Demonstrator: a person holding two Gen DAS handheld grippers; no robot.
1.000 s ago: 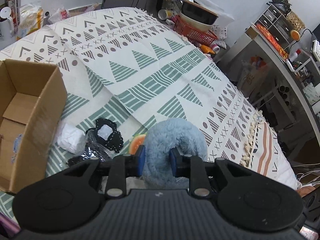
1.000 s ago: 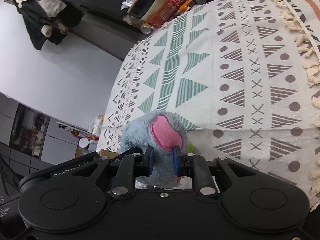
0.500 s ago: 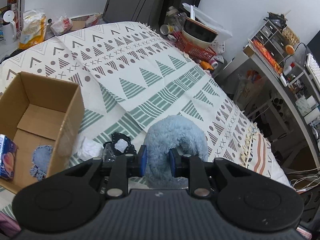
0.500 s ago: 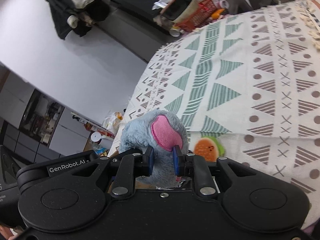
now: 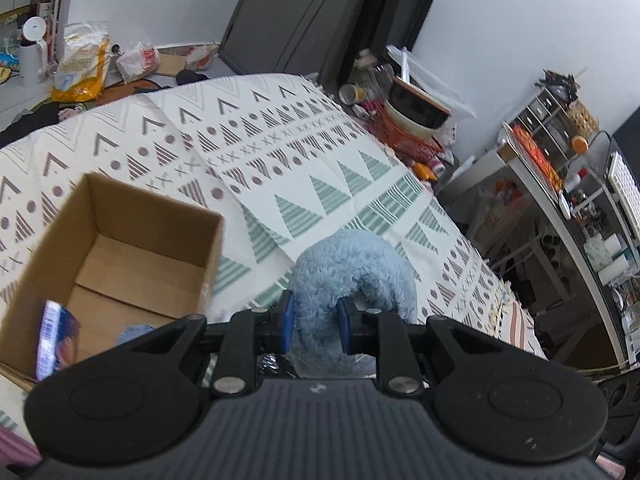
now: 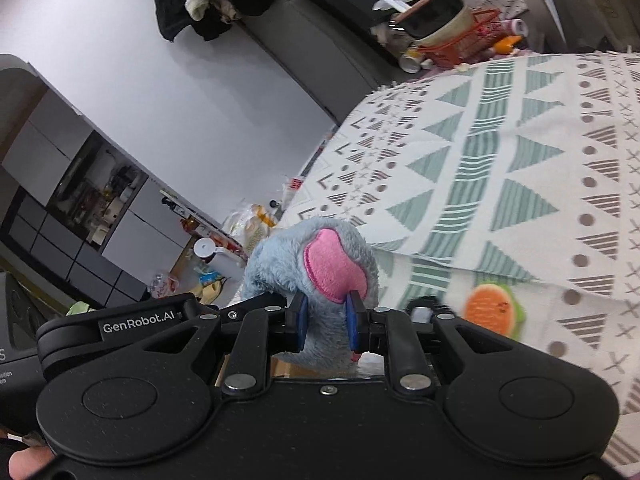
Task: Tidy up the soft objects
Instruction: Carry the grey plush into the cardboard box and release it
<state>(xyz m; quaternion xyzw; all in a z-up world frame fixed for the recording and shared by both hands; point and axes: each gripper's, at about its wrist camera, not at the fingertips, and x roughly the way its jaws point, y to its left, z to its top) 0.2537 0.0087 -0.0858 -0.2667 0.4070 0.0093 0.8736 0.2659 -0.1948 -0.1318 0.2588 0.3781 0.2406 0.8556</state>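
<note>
Plush toy (image 5: 354, 276), pinched at opposite ends by both the left gripper (image 5: 314, 322) and right gripper (image 6: 326, 322), hangs above the bedspread (image 5: 280, 168), cardboard box (image 5: 120, 248) at nine o'clock, probably its destination.

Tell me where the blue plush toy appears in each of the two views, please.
Left wrist view: blue plush toy at lower centre, clamped in the left tool.
Right wrist view: toy at lower centre, pink ear showing, clamped in the right tool.
Shared landmark: the red basket, upper right in both.
</note>
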